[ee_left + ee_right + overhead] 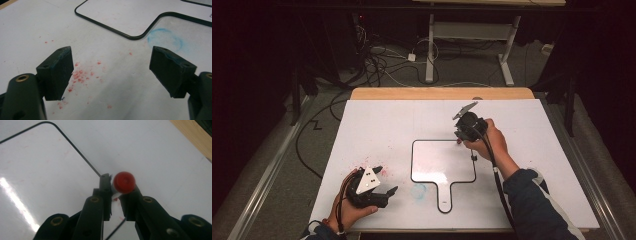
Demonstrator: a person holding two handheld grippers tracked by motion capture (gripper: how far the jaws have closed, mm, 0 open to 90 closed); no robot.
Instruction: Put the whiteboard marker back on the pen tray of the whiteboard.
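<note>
One whiteboard paddle [432,162], one red-capped marker [124,182], two claws: left claw [388,181], right claw [459,136].

Glossy white board [439,162], matt black plastic jaws, wooden table edge [442,93]

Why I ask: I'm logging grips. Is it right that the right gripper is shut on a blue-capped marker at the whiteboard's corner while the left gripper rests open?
Not quite: the cap is red, not blue. The right gripper view shows the right gripper shut on a red-capped marker at the whiteboard's corner. The left gripper does rest open.
</note>
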